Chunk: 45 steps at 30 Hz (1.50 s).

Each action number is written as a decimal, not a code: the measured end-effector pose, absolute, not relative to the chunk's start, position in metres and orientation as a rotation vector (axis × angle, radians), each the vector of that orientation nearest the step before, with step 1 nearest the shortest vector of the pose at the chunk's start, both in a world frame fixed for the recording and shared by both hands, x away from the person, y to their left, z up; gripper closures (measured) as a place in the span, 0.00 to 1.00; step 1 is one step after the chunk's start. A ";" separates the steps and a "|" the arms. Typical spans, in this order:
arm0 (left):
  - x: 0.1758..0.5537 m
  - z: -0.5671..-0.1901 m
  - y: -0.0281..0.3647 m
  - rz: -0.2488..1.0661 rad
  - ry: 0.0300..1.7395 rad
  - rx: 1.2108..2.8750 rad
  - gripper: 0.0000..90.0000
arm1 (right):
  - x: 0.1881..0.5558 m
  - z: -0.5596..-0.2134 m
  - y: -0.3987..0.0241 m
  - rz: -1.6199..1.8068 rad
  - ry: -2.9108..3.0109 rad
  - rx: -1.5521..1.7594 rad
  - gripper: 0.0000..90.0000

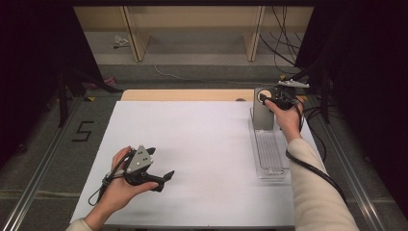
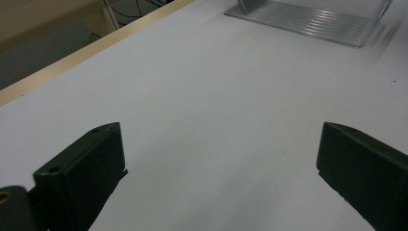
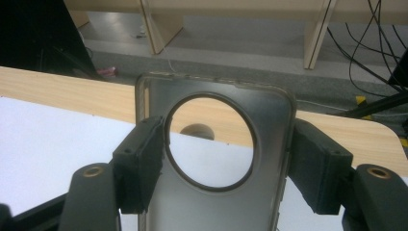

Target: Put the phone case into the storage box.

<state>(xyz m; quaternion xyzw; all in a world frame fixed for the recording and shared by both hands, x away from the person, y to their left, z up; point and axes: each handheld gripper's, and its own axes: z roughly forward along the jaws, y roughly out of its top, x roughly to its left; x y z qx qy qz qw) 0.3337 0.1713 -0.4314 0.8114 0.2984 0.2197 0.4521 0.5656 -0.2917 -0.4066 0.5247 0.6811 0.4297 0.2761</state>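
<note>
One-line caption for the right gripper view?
Right claw straddling an upright translucent grey phone case with a round camera cutout, above the white tabletop.

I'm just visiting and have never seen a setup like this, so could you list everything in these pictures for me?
Phone case: one, clear grey with a round cut-out, standing upright at the far right of the table, between the right gripper's jaws.
Tray: one, clear ribbed plastic, lying on the right side of the table in front of the case.
Table: one, white top with a wooden far edge.
Shelf legs: two, pale wood, on the floor beyond the table.
Cables: several, black, on the floor at far right.
Left gripper: one, black, jaws wide apart above the bare table, near left.
Right gripper: one, black, jaws flanking the case.
</note>
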 end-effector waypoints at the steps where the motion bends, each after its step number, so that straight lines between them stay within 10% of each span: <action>1: 0.334 -0.431 0.171 0.543 0.737 2.004 0.03 | 0.566 -0.407 -0.292 1.158 1.827 1.410 0.37; 45: 0.334 -0.432 0.171 0.540 0.735 2.005 0.03 | 0.570 -0.410 -0.290 1.195 1.801 1.468 0.18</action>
